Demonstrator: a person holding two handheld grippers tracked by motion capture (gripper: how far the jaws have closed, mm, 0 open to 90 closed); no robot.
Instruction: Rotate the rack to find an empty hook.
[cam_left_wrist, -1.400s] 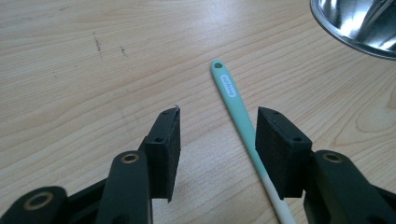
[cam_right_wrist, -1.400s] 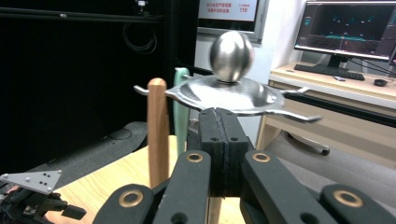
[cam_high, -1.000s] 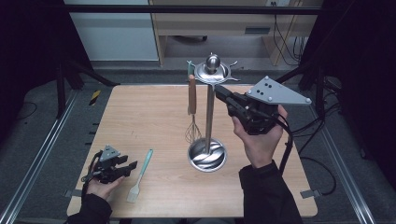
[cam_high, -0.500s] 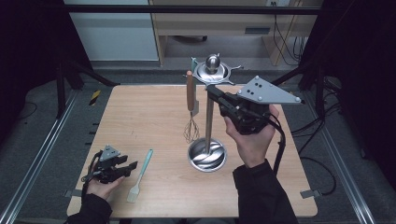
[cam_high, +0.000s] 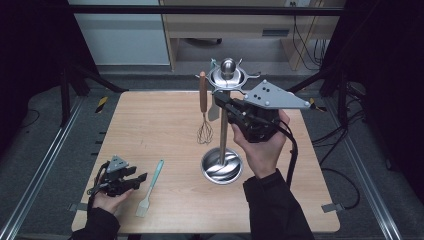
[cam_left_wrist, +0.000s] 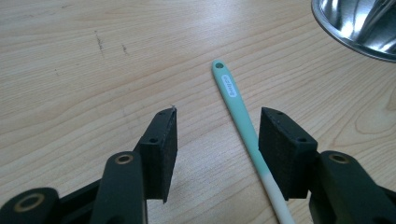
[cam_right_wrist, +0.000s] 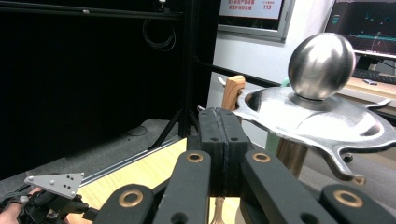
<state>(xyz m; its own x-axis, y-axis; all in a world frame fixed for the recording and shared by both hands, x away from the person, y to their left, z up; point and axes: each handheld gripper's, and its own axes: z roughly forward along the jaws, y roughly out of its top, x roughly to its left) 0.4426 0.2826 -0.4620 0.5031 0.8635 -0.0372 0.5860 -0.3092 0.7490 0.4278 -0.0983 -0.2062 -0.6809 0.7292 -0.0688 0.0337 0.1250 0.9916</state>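
Steel rack (cam_high: 223, 150) fronts clenched right fingers (cam_right_wrist: 211, 140); left fingers (cam_left_wrist: 161, 140), opening, straddle spatula (cam_left_wrist: 238, 105).

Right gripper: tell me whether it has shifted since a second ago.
Yes. The right gripper has moved left in the high view, closing on the rack's pole near the hanging whisk, jaws shut.

Spatula (cam_left_wrist: 243, 116) blade cut off at bottom edge; whisk (cam_right_wrist: 232, 91) mostly hidden behind jaws.

Parted fingers (cam_left_wrist: 164, 140) just opening — teal spatula (cam_left_wrist: 243, 112) lies between, untouched.
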